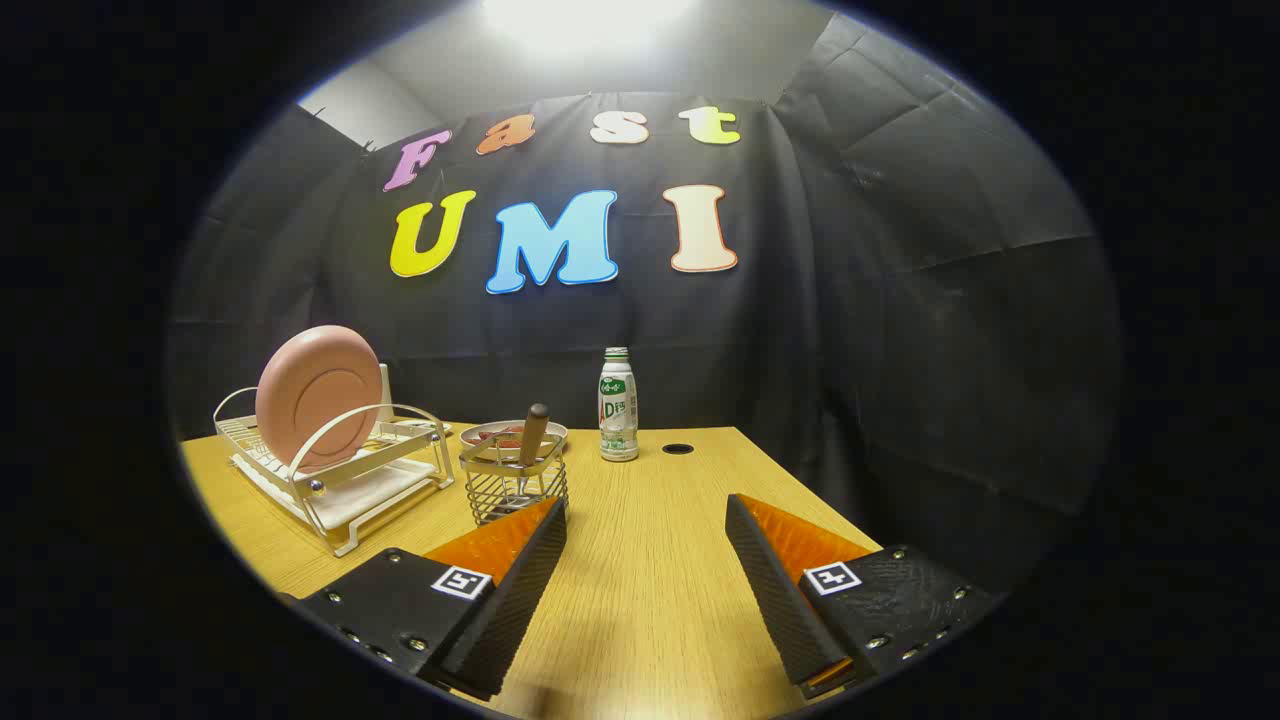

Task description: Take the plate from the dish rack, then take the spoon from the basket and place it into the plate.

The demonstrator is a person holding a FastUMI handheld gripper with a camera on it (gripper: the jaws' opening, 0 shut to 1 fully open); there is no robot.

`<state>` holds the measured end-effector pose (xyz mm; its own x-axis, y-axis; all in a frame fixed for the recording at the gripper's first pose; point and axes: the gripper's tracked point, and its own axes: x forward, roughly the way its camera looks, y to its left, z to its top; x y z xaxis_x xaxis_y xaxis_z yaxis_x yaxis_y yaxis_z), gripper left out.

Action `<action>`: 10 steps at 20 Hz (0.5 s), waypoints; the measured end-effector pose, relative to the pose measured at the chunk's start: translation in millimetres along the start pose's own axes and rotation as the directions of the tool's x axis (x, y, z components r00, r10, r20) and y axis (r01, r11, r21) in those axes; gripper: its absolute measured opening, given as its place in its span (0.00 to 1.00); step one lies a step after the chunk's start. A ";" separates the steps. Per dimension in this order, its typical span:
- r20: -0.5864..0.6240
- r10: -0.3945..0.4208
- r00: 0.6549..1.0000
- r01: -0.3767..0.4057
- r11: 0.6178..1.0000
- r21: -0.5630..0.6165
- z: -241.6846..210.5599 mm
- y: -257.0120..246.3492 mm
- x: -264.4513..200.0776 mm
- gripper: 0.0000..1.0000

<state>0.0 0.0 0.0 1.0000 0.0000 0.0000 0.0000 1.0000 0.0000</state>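
**A:** Gripper view, a booth tabletop: what sits in the lower half of the frame?

**B:** The hand-held gripper (646, 508), its two textured fingers (520, 590) spread wide with nothing between them, only bare light wooden table (640, 600). A square marker tag shows on each finger mount.

**A:** And the task's things?

**B:** Left of centre, beyond the left finger, a white wire dish rack (335, 485) stands on the table. A round pink plate (318, 397) stands upright on edge in it, its underside facing the camera, leaning a little toward the back. The plate sits behind the rack's arched wire hoop.

**A:** The spoon?

**B:** Just ahead of the left fingertip stands a small metal wire basket (515, 478), square-rimmed. A spoon with a brown wooden handle (531, 440) is propped in it, handle up and tilted slightly to the right; its lower end is hidden among the wires. The basket stands just right of the rack, close but apart.

**A:** Anything behind?

**B:** Directly behind the basket lies a shallow metal dish (495, 432) with something reddish in it, too small to tell what. In mid-frame, further back, a white plastic bottle with a green label (618, 405) stands upright near the table's far edge. Just right of it is a small dark round hole (677, 449) in the tabletop. Black cloth forms the booth's wall behind, and a bright light glares at the top of the frame.
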 end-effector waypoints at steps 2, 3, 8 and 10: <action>-0.001 0.004 1.000 -0.004 1.000 0.002 -0.2 -0.3 1.5 0.98; 0.001 0.004 1.000 -0.004 1.000 0.000 0.4 -0.3 2.2 0.98; -0.015 -0.011 1.000 0.011 1.000 0.016 -1.8 -3.2 48.4 0.98; -0.013 -0.041 0.999 0.041 0.999 0.035 0.4 -13.5 67.7 0.98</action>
<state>67.7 -13.5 0.4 0.9991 -0.0406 -0.0127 0.0410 0.9985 0.0350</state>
